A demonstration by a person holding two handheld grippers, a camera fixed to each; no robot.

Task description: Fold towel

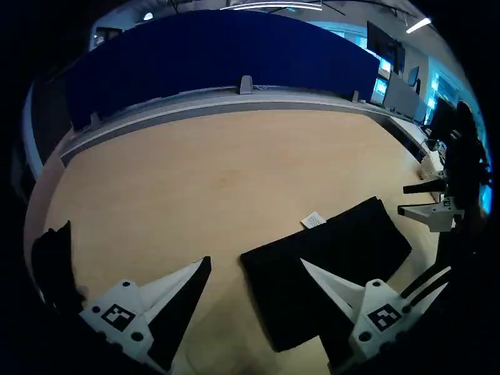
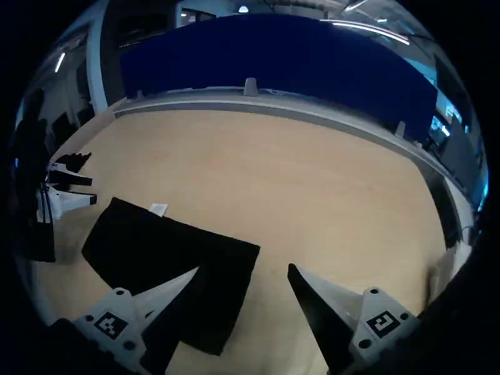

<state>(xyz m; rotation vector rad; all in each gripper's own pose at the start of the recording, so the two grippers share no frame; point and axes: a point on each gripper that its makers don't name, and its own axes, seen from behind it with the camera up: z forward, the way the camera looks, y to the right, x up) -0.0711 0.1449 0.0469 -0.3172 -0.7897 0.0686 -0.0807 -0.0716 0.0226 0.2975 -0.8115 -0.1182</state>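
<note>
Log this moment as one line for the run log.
left gripper: open, empty | right gripper: open, empty | black towel: lying flat on wooden table, white tag at edge

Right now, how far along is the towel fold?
Done: the dark towel lies flat on the table as a tidy rectangle, its white tag sticking out; whether it is already doubled over I cannot tell. In hand: nothing; the left gripper and right gripper are both open, gripping no cloth. Left: any further fold needs an edge grasped first.
</note>
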